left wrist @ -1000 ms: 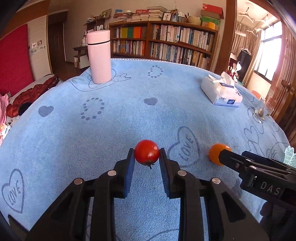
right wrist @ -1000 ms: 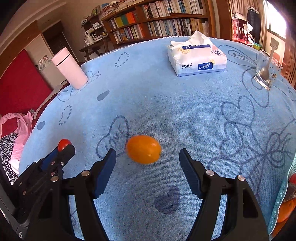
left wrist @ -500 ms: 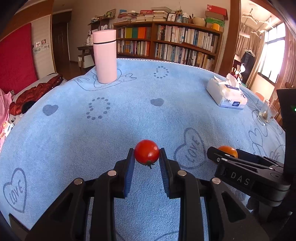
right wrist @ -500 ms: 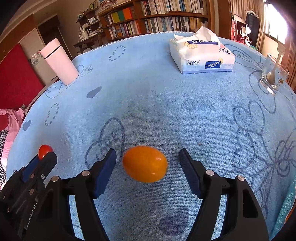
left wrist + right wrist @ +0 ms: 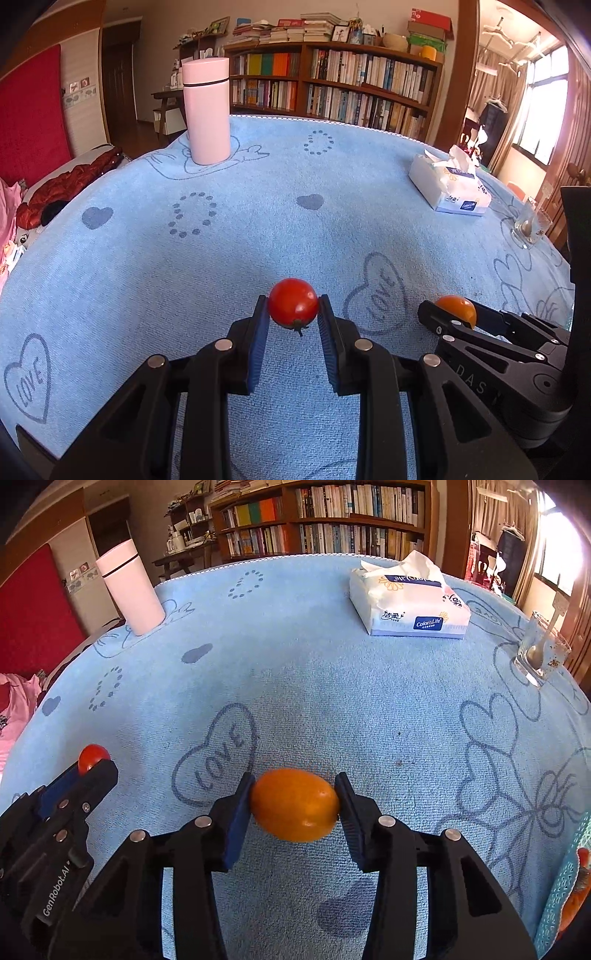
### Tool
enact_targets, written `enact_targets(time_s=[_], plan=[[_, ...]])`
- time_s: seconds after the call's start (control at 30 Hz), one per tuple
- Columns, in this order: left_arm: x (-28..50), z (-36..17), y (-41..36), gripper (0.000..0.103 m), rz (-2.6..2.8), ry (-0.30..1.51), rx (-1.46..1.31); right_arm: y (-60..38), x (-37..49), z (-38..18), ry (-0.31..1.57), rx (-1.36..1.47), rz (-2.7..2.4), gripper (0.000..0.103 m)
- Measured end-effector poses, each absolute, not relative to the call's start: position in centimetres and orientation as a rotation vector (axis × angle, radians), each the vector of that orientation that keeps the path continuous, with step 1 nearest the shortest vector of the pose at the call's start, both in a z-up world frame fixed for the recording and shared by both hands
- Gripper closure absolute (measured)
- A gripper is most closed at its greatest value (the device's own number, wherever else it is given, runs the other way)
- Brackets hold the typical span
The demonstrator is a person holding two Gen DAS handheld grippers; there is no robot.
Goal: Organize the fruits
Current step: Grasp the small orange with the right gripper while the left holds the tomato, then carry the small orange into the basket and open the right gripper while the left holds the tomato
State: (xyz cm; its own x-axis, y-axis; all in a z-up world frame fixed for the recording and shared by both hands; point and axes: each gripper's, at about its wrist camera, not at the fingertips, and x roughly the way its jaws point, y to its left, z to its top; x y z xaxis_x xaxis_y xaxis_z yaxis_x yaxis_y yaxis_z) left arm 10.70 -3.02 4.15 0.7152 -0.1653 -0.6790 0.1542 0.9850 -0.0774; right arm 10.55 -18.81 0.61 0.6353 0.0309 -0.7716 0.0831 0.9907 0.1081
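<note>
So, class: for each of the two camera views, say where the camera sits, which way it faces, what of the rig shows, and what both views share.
Left wrist: sits behind the left claw, looking across the blue towel-covered table toward the bookshelves; its fingers clamp a small red cherry tomato; the right claw enters at right.
Right wrist: sits behind the right claw, facing likewise; it pinches an oval orange kumquat; the left claw enters at left.
Shared: pink cylindrical flask, white tissue pack.

One cherry tomato [image 5: 293, 302], one kumquat [image 5: 294, 804], one pink flask [image 5: 206, 110], one tissue pack [image 5: 408, 598], one glass [image 5: 540, 650], and one teal basket [image 5: 561, 893] at the lower right edge. Two tongs: left tongs [image 5: 292, 325], right tongs [image 5: 293, 812].
</note>
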Motion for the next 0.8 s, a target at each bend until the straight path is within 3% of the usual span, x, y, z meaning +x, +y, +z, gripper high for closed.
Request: enact_targets(time_s=[0.8], plan=[[8.3,5.1,-5.4,0.076,-0.260,0.710,0.021,-22.6,0.7,5.5,0.772,0.161,-0.083,0.057]])
